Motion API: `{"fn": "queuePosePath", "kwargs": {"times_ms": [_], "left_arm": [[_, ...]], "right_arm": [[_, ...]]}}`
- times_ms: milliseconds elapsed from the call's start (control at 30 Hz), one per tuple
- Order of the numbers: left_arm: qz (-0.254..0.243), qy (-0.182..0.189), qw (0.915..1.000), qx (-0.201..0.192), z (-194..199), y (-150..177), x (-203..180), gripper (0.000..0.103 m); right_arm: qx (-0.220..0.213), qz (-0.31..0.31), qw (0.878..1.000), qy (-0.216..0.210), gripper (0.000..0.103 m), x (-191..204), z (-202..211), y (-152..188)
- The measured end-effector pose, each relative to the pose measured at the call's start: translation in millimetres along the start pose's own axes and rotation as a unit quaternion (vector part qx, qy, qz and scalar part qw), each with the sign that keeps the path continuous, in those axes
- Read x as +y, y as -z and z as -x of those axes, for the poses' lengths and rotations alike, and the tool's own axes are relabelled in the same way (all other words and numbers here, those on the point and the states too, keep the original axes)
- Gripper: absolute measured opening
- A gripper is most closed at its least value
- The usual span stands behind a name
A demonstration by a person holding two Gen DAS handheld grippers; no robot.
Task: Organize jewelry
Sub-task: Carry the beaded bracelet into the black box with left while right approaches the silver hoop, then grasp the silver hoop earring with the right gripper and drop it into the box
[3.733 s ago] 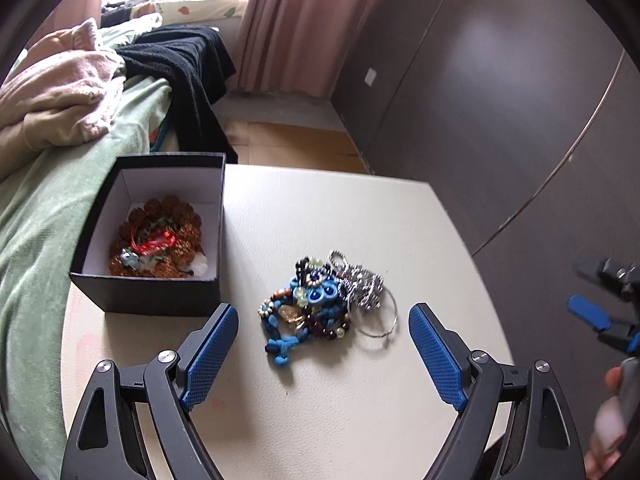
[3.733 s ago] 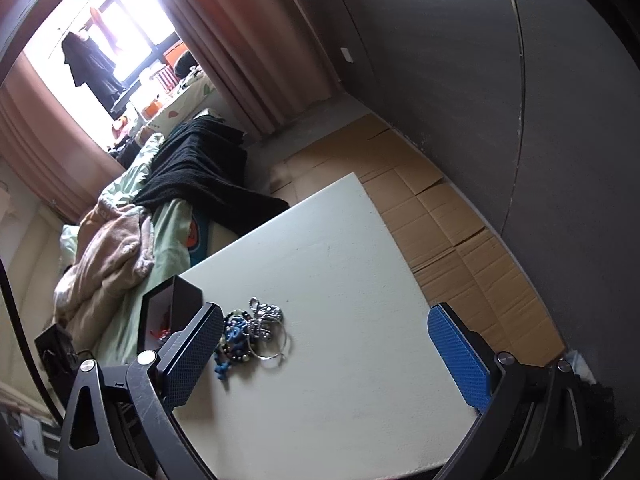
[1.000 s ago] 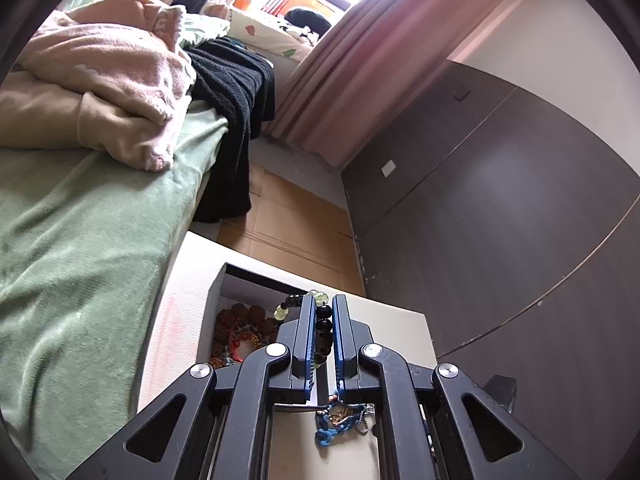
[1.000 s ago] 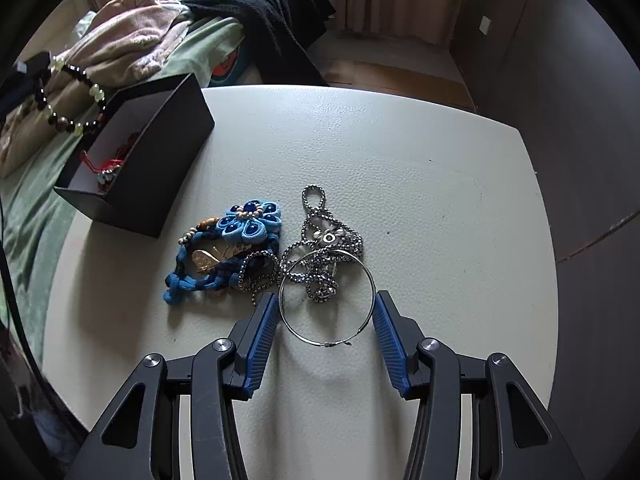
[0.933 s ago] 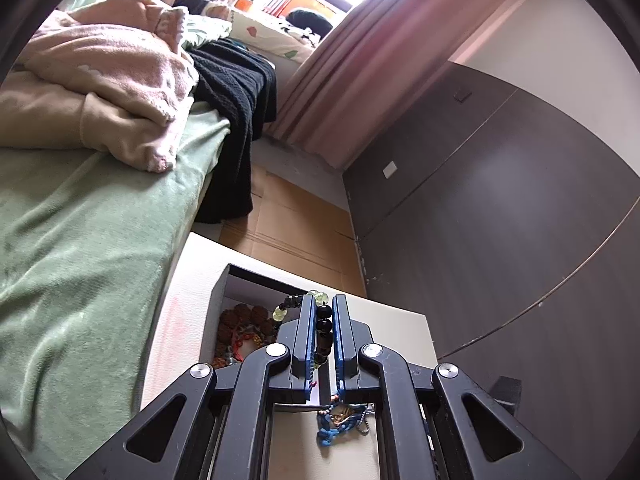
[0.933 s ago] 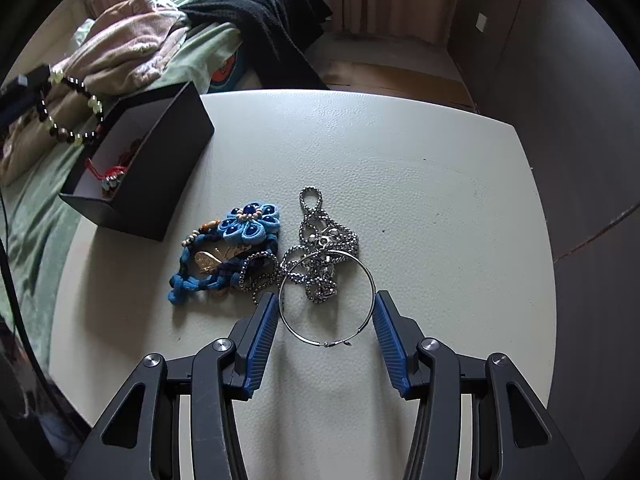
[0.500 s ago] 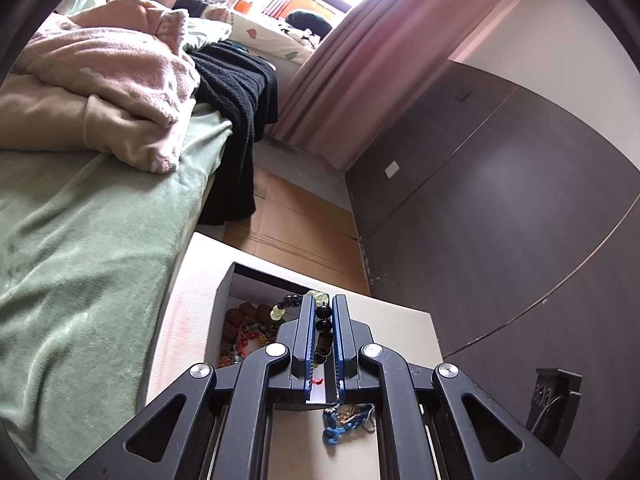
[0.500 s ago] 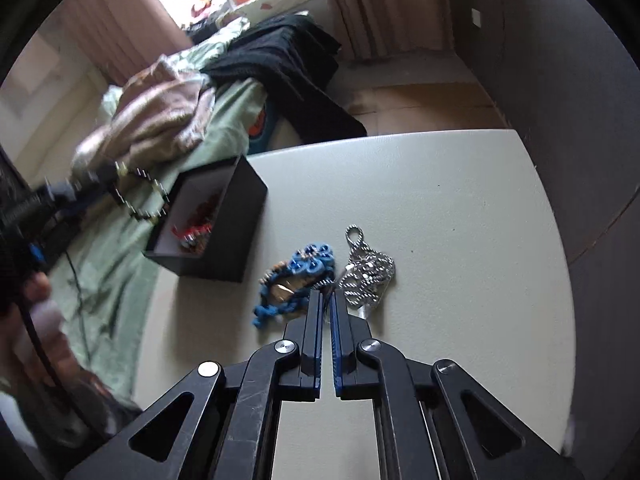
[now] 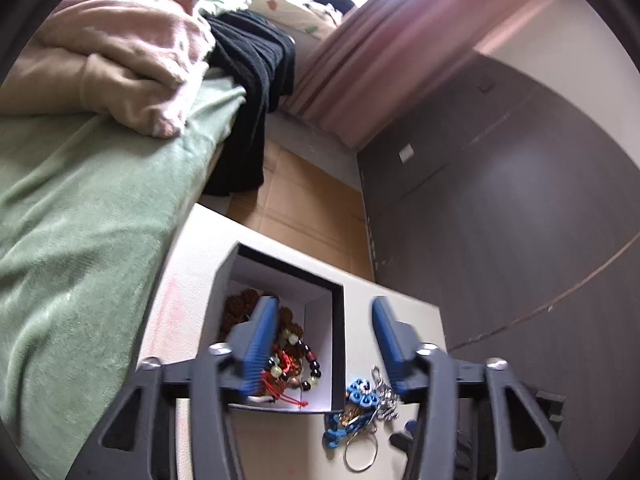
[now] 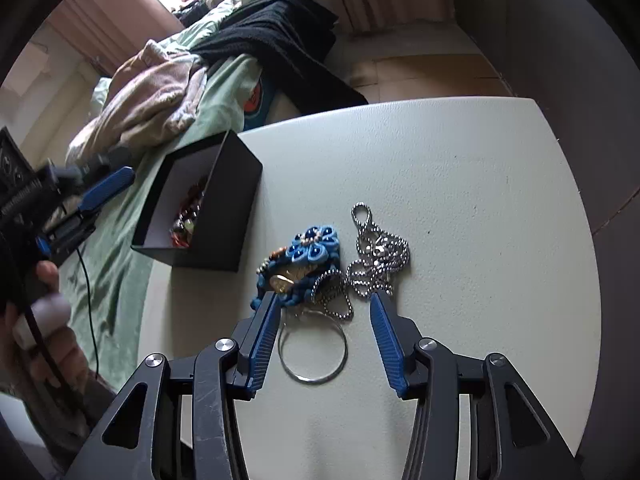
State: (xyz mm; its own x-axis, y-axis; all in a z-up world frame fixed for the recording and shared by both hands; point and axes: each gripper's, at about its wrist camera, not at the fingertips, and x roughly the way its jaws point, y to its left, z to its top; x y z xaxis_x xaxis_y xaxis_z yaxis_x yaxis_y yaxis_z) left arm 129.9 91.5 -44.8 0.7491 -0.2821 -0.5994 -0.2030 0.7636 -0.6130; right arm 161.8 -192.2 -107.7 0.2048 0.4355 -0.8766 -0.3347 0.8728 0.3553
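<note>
Jewelry sorting is half done, we judge. On the left, our left gripper [image 9: 324, 344] hangs spread and empty over the black box [image 9: 338, 344], where the beaded bracelet [image 9: 298, 360] lies on the brown beads. Beside the box, on the white table [image 10: 460, 160], wait the blue flower piece [image 10: 314, 248], then the silver ring [image 10: 313, 350], then the ball chain [image 10: 378, 256]. Our right gripper [image 10: 322, 340] is spread around the ring, holding nothing. To pick well, we should lower until one finger comes inside the ring, pinch its thin wire, and lift slowly, because the chain seems tangled with it.
</note>
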Motion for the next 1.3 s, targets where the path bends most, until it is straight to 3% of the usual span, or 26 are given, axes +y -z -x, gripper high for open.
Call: {"fn": "queuePosePath", "kwargs": {"times_ms": [333, 433, 533, 667, 700, 733, 933, 1133, 1233, 1300], "left_arm": [[0.012, -0.005, 0.9999, -0.005, 16, 1, 8, 0.058], [0.012, -0.004, 0.9999, -0.011, 24, 2, 9, 0.058], [0.01, -0.004, 0.9999, -0.013, 30, 5, 9, 0.058], [0.005, -0.009, 0.9998, -0.017, 37, 7, 11, 0.058], [0.004, -0.012, 0.9998, -0.018, 39, 8, 12, 0.058], [0.003, -0.014, 0.9997, -0.019, 41, 9, 12, 0.058], [-0.007, -0.023, 0.9995, -0.019, 51, 15, 13, 0.058], [-0.027, -0.035, 0.9987, -0.025, 58, 17, 12, 0.058], [-0.036, -0.046, 0.9979, -0.027, 60, 17, 14, 0.071], [-0.035, -0.052, 0.9975, -0.034, 62, 15, 16, 0.085]], "right_arm": [[0.043, 0.072, 0.995, 0.049, 0.047, 27, -25, 15], [0.054, 0.094, 0.991, 0.076, 0.066, 36, -31, 21], [0.062, 0.103, 0.988, 0.095, 0.069, 39, -40, 27], [0.046, 0.133, 0.982, 0.123, 0.067, 50, -43, 31], [0.047, 0.125, 0.983, 0.123, 0.056, 48, -42, 30], [0.045, 0.116, 0.984, 0.128, 0.051, 46, -39, 29], [0.036, 0.085, 0.99, 0.103, 0.051, 37, -25, 28], [-0.037, 0.053, 0.997, 0.041, 0.051, 43, 18, 22], [-0.073, 0.042, 0.996, 0.014, 0.051, 49, 30, 15], [-0.097, 0.038, 0.995, 0.001, 0.051, 56, 36, 11]]}}
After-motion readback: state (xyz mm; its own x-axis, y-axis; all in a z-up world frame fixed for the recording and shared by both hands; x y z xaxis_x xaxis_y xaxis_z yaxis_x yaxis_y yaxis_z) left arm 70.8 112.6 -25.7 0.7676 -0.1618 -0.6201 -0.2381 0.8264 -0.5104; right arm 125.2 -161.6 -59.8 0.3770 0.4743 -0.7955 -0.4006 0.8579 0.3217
